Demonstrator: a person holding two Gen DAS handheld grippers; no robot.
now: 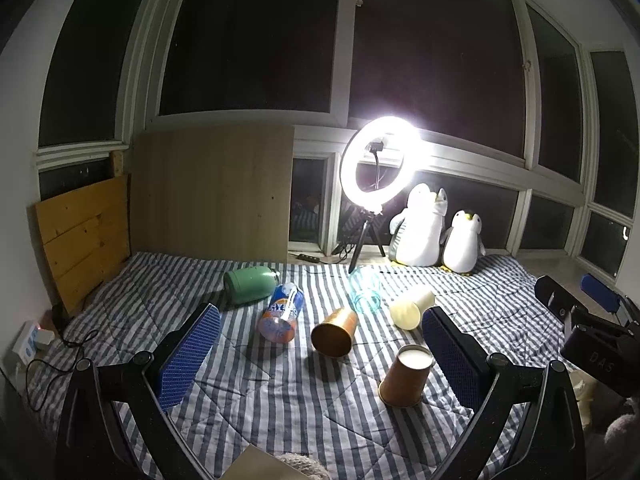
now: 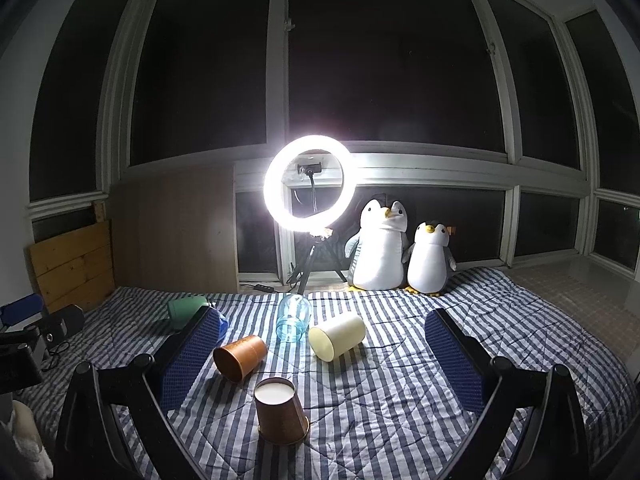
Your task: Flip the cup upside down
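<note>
A brown paper cup stands upside down on the striped bedspread, white base up. A second brown cup lies on its side, mouth toward me. A cream cup also lies on its side. A clear blue glass lies behind them. My left gripper is open and empty, above the bed with the cups between its fingers. My right gripper is open and empty, the upside-down cup low between its fingers. The right gripper's body shows at the right edge of the left wrist view.
A green flask and an orange and blue drink can lie on the bedspread at the left. A lit ring light on a tripod and two plush penguins stand by the window. Wooden boards lean at left.
</note>
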